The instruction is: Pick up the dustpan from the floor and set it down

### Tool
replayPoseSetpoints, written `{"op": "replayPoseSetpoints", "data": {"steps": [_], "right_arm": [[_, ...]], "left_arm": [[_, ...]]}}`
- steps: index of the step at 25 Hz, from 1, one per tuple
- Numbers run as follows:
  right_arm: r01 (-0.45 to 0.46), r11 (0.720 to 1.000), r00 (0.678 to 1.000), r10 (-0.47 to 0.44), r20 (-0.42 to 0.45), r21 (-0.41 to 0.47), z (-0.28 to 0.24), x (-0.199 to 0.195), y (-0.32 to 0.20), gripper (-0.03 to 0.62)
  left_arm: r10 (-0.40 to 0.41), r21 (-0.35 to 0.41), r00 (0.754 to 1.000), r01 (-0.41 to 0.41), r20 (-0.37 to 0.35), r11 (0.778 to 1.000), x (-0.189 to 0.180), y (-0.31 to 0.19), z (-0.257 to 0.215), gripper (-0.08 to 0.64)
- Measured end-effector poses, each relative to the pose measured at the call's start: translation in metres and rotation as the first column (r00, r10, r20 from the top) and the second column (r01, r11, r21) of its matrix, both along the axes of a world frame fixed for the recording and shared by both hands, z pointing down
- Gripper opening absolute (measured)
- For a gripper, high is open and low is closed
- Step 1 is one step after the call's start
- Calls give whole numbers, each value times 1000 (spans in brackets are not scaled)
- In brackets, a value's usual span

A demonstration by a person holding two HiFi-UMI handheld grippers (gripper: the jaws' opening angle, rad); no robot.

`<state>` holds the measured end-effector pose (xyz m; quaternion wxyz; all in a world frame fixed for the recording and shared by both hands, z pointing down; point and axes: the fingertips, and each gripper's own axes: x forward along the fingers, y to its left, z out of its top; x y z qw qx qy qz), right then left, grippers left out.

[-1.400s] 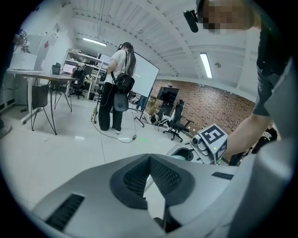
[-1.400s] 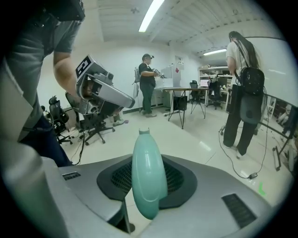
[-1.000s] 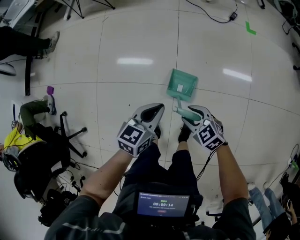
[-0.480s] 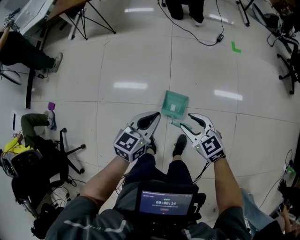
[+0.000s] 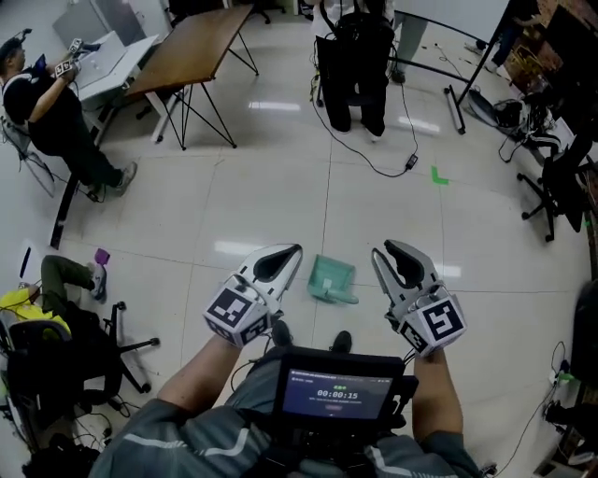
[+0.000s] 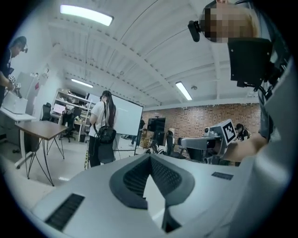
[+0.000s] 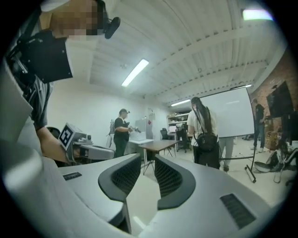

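The room is bright and evenly lit from overhead. In the head view the glossy floor [image 5: 280,196] throws back white streaks of glare [image 5: 275,105] at 12 o'clock, with more at 9 and 3 o'clock nearer the middle. The dustpan [image 5: 332,278] casts only a faint, soft shadow. Straight floor seams bow outward toward the rim. In both gripper views a black ring darkens the corners and the fisheye bends ceiling and walls. The left gripper view has a ceiling strip light [image 6: 86,15] blown out at 11 o'clock; the right gripper view has a second strip light [image 7: 257,14] overexposed at 1 o'clock. Surfaces nearest the lens, at 6 o'clock, are soft, and the background is slightly hazy.
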<state>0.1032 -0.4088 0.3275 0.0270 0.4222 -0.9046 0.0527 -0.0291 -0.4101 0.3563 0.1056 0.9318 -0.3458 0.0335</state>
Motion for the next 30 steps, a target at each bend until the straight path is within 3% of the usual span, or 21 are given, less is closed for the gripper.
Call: {"op": "replayPoseSetpoints", "data": {"steps": [3,5,11,21,27,30], "right_arm": [[-17,999,998,15,56,40,-49,1,18,87],[-54,997,997,51,51,52,-64,-2,24,11],[-51,997,999,51,-9,64,-79,-11,36,9],[-25,998,999,26,-19,59,-82,-7,43,8],[-47,998,999,48,-25,45,-87,11,48,8],[-7,999,1000,7,-9,42,-96,26,50,9]], "left_arm": [[3,62,1000,-1,-26,998,-7,13,-50,34],[5,98,999,-1,-43,995,-17,20,-73,34],[1,101,999,5,-53,995,-19,32,-97,34],[9,94,998,-4,-57,996,-8,39,-94,34],[-25,103,999,30,-48,994,-3,49,-103,34],[-45,83,998,48,-37,995,14,55,-108,34]]}}
